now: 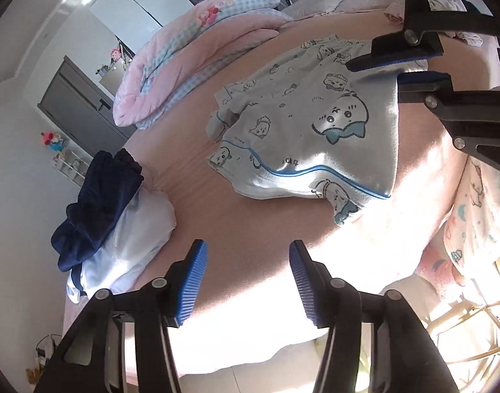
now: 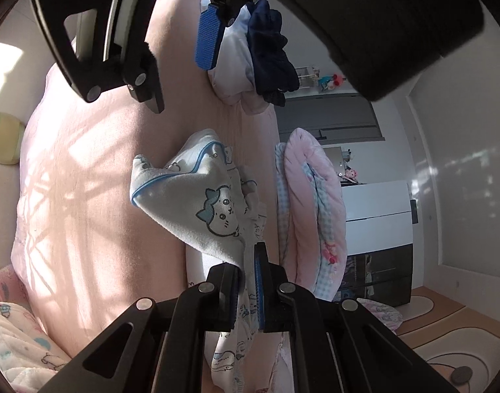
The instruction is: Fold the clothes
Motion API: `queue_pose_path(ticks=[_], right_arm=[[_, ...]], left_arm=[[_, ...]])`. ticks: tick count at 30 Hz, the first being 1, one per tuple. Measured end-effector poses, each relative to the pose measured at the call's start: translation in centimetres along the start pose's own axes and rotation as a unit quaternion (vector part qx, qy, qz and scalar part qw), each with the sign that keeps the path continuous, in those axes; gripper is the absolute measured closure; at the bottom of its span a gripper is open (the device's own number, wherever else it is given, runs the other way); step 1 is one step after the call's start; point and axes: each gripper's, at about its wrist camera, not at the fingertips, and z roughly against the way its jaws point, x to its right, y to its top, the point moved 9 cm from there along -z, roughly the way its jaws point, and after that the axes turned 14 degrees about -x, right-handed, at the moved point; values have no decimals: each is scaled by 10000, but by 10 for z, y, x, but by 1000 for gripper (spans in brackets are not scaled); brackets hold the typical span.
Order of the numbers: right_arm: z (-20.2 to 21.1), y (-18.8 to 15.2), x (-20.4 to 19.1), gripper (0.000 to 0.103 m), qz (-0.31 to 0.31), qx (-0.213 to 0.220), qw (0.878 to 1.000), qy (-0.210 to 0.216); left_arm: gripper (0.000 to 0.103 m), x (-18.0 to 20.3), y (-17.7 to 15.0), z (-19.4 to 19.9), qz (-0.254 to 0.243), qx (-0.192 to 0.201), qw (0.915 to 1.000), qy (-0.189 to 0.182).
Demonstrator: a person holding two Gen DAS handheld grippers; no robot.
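Observation:
A pale blue pyjama top (image 1: 302, 137) with cartoon prints and blue piping lies rumpled on the pink bed sheet (image 1: 237, 229). My right gripper (image 1: 381, 70) is shut on the top's far edge, seen at the upper right of the left wrist view. In the right wrist view the right gripper (image 2: 248, 275) pinches the cloth (image 2: 201, 203), which drapes away from the jaws. My left gripper (image 1: 248, 281) is open and empty above the sheet, near the bed's front edge; it also shows at the top of the right wrist view (image 2: 181, 46).
A pile of navy and white clothes (image 1: 109, 209) lies at the bed's left side. A rolled pink quilt (image 1: 191, 62) lies at the back. A pink printed blanket (image 1: 479, 203) is at the right. Drawers and a wardrobe stand by the wall.

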Motion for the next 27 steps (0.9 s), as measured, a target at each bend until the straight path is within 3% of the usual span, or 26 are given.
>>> queue_pose_path(ticks=[2, 6, 11, 22, 27], right_arm=[[2, 1, 10, 98, -177, 35, 9998, -47], [1, 1, 11, 98, -194, 67, 9998, 55], [0, 0, 16, 98, -240, 176, 9996, 12], [-1, -9, -7, 98, -245, 210, 9936, 1083], [-9, -14, 0, 98, -602, 9, 9871, 1486]], left_arm=[[42, 0, 3, 0, -41, 153, 9998, 109], [29, 4, 7, -6, -3, 221, 9997, -56], [23, 13, 5, -7, -95, 341, 9994, 3], [22, 7, -14, -19, -149, 436, 9989, 94], [22, 15, -11, -6, -363, 764, 9962, 205]])
